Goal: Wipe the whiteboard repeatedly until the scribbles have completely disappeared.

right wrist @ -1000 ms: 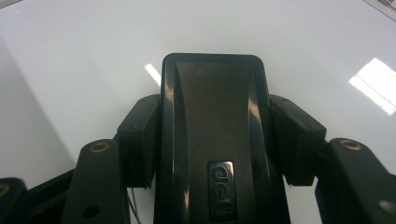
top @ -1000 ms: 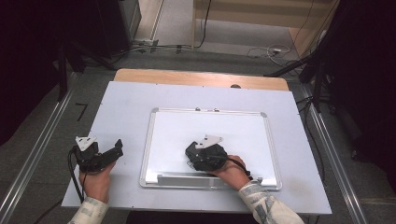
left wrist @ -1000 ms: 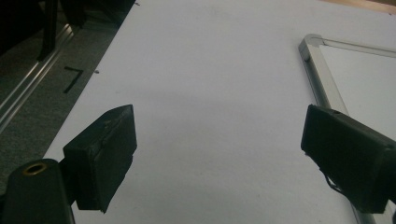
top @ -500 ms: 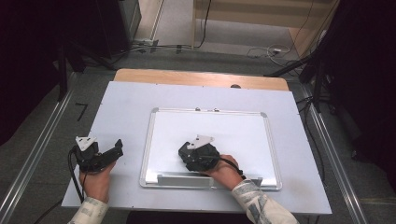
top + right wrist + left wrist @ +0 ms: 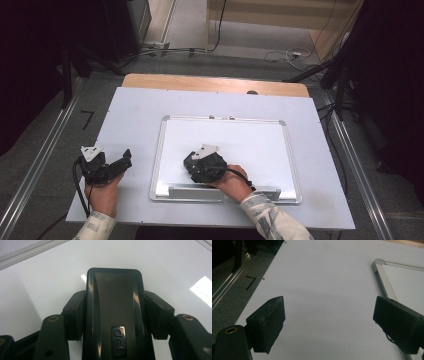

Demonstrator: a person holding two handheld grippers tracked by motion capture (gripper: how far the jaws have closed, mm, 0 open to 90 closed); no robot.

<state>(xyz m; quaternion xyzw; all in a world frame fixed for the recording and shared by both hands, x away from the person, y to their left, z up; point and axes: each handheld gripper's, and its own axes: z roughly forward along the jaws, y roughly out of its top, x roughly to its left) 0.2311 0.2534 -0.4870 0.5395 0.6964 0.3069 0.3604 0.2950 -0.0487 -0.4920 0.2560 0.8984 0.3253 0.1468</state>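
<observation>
A white whiteboard [image 5: 250, 140] with a metal frame lies flat in the middle of the table. My right gripper [image 5: 194, 163] rests on the board's lower left part, shut on a black board eraser [image 5: 115, 310] with a small logo plate. In the right gripper view, both pads press the eraser's sides and the eraser lies flat on the whiteboard [image 5: 45, 282]. My left gripper [image 5: 122, 160] sits on the bare tabletop left of the board, open with nothing between its jaws. In the left gripper view, the left gripper [image 5: 329, 317] faces the table, with the whiteboard's frame [image 5: 382, 282] at the right.
The pale tabletop [image 5: 135, 115] has a wooden strip [image 5: 215, 84] along its far edge. A pen ledge [image 5: 200, 192] runs along the whiteboard's near edge. Metal rails [image 5: 40, 165] flank the table on the floor, and cables lie beyond the far edge.
My right gripper has slid left across the whiteboard with the eraser in it. The left gripper has stayed where it was.
</observation>
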